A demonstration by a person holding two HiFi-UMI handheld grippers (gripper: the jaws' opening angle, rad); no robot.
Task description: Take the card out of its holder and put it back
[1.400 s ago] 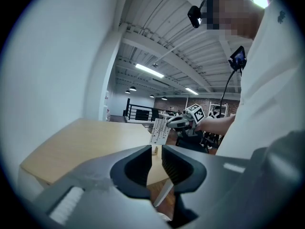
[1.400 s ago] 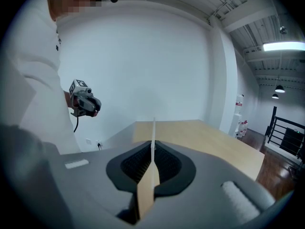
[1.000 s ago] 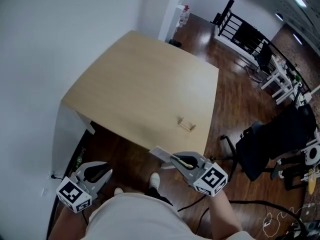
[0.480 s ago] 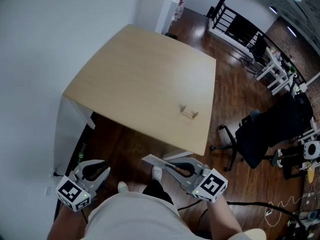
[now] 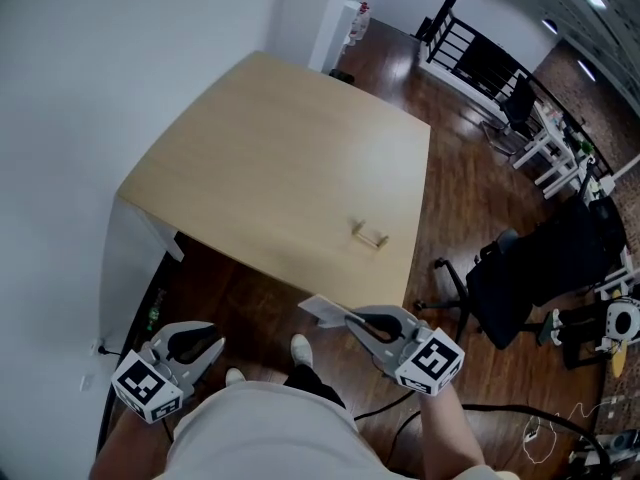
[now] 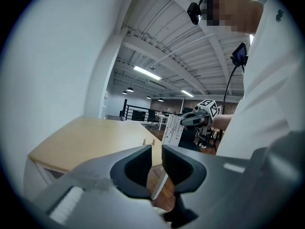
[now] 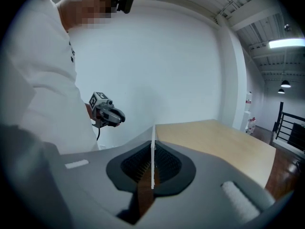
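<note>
Kept the card (image 5: 322, 309) pinched in the closed right gripper (image 5: 351, 318), swung it back toward the table (image 5: 280, 158) edge, still well apart from the empty holder (image 5: 370, 235), with left gripper (image 5: 214, 347) slightly parted on nothing: removal done, reinsertion likely next.

Card (image 6: 172, 130) print too small to read; holder (image 5: 371, 235) detail indiscernible.

The bench (image 5: 280, 158) is showing pale tan wood, the holder (image 5: 370, 235) on it a lighter wood. Off the bench's near edge the card (image 5: 322, 309) is showing white. The right claw (image 5: 350, 317) and the left claw (image 5: 216, 344) are showing grey, with black-and-white square markers.
</note>
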